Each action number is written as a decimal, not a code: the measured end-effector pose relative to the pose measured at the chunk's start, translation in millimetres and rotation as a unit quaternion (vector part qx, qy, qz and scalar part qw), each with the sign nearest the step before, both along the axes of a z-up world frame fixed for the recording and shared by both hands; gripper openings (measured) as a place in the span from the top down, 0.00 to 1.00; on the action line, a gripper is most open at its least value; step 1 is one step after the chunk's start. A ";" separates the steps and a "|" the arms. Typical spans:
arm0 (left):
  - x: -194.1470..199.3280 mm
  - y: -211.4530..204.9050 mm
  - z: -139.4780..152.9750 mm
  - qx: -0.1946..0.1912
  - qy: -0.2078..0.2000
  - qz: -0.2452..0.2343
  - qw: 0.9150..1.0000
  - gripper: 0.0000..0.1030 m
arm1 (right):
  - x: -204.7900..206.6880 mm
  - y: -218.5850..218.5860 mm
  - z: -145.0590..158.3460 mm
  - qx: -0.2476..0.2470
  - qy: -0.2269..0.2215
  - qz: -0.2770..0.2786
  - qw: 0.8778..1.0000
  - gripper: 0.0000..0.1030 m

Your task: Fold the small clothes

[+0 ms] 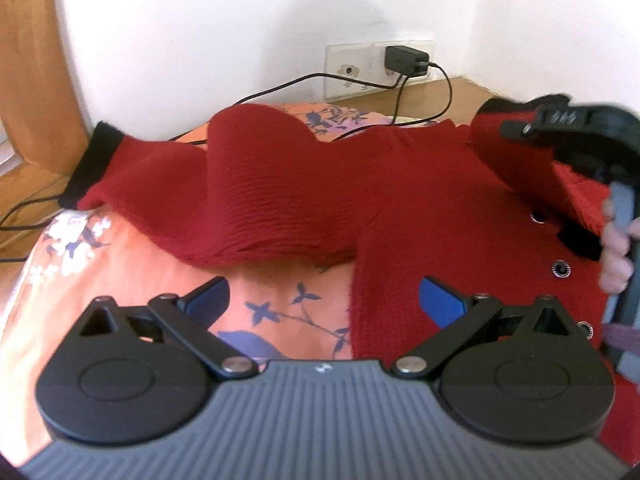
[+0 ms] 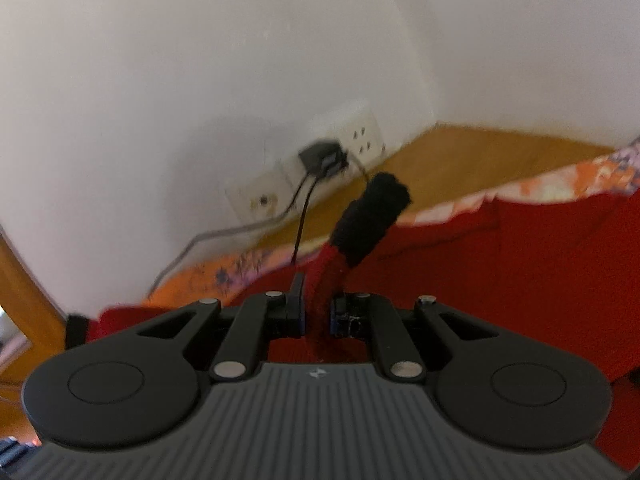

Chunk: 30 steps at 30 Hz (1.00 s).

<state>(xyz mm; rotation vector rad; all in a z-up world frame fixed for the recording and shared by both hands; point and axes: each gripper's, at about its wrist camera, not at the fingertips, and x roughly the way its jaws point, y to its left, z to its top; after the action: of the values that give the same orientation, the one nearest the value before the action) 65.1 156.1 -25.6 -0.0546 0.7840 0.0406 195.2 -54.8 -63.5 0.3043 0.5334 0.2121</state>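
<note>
The left wrist view shows the whole red cardigan [image 1: 400, 200] spread on an orange floral cloth [image 1: 120, 272], its left sleeve [image 1: 160, 176] lying out flat with a black cuff [image 1: 90, 160]; the right wrist view sees mostly wall. The left tongs [image 1: 324, 300] hang wide apart and empty above the cloth, just beside the cardigan's hem. To the right, the right tongs [image 2: 316, 312] are pinched narrow on the right sleeve [image 2: 326, 280], whose black cuff [image 2: 376, 212] sticks up above the fingertips (blurred). A hand [image 1: 616, 252] grips that tool. Behind, a black charger [image 1: 406, 60] sits in a wall socket [image 1: 348, 70], its cable [image 1: 280, 88] trailing over the wooden floor [image 1: 460, 92]
</note>
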 end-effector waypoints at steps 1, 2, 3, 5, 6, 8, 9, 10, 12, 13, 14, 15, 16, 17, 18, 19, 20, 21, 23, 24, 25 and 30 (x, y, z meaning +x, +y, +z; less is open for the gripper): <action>-0.2 1.8 -0.3 -0.001 -0.001 0.001 1.000 0.00 | 2.1 5.8 -3.9 -0.005 0.007 0.003 1.000 0.89; -0.5 3.8 -0.3 -0.003 -0.002 0.002 1.000 0.00 | 2.1 10.3 -7.1 -0.011 0.014 0.005 1.000 0.89; -0.6 5.5 -0.3 -0.006 -0.003 0.003 1.000 0.00 | 4.9 13.8 -12.5 -0.016 0.020 0.006 1.000 0.89; -0.8 7.4 0.1 -0.008 -0.005 0.003 1.000 0.00 | 9.2 20.1 -19.4 -0.021 0.035 0.011 0.999 0.89; -1.0 7.7 0.4 -0.008 -0.006 0.003 1.000 0.00 | 12.9 22.2 -22.4 -0.022 0.043 0.013 0.999 0.88; -0.6 8.2 0.8 -0.007 -0.006 0.003 1.000 0.00 | 17.8 22.0 -26.9 -0.022 0.067 0.024 0.997 0.88; -0.1 8.0 0.9 -0.006 -0.005 0.003 1.000 0.00 | 20.8 23.6 -29.8 -0.020 0.082 0.031 0.996 0.87; 0.7 7.9 1.2 -0.006 -0.005 0.002 1.000 0.00 | 23.6 25.3 -33.3 -0.020 0.095 0.040 0.994 0.83; 1.6 6.7 2.2 -0.007 -0.007 0.002 1.000 0.00 | 19.7 26.6 -32.7 -0.022 0.096 0.049 0.994 0.74; 2.3 5.8 2.8 -0.009 -0.008 0.002 1.000 0.00 | 17.1 27.5 -31.6 -0.024 0.095 0.054 0.994 0.71; 3.0 5.0 3.1 -0.010 -0.008 0.001 1.000 0.00 | 13.9 27.6 -29.8 -0.024 0.096 0.059 0.993 0.63; 4.2 4.0 3.3 -0.013 -0.008 -0.001 1.000 0.00 | 10.7 27.3 -27.1 -0.023 0.098 0.065 0.993 0.57; 5.6 2.8 3.6 -0.015 -0.008 -0.003 1.000 0.00 | 6.3 26.3 -23.7 -0.022 0.098 0.071 0.992 0.51; 7.1 1.2 4.2 -0.017 -0.008 -0.005 1.000 0.00 | 2.1 25.2 -19.8 -0.023 0.097 0.076 0.992 0.46; 8.2 -0.5 4.5 -0.018 -0.008 -0.007 1.000 0.00 | -3.1 23.0 -15.5 -0.025 0.094 0.081 0.992 0.43; 9.6 -2.3 5.1 -0.019 -0.008 -0.010 1.000 0.00 | -8.0 20.5 -11.1 -0.028 0.092 0.083 0.992 0.42; 11.2 -5.2 6.2 -0.018 -0.010 -0.012 1.000 0.00 | -14.0 16.7 -6.1 -0.030 0.089 0.086 0.992 0.39; 12.9 -7.6 7.3 -0.015 -0.012 -0.015 1.000 0.00 | -21.3 13.1 1.2 -0.031 0.087 0.087 0.992 0.37; 16.3 -14.0 9.3 -0.009 -0.016 -0.021 1.000 0.00 | -33.6 2.1 12.7 -0.030 0.081 0.088 0.992 0.35; 18.5 -17.4 10.5 -0.007 -0.018 -0.024 1.000 0.00 | -39.5 -5.1 17.5 -0.031 0.078 0.088 0.993 0.34; 21.0 -21.1 11.8 -0.007 -0.020 -0.028 0.999 0.00 | -44.6 -11.4 22.0 -0.032 0.075 0.087 0.993 0.33; 36.3 -39.7 16.9 -0.008 -0.035 -0.041 0.999 0.00 | -71.7 -53.7 44.1 -0.047 0.057 0.054 0.996 0.30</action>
<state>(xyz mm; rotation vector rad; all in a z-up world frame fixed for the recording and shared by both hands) 101.4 116.5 -8.7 -0.0383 0.7156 -0.0445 123.5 -108.5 -19.5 0.1970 0.6712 0.2745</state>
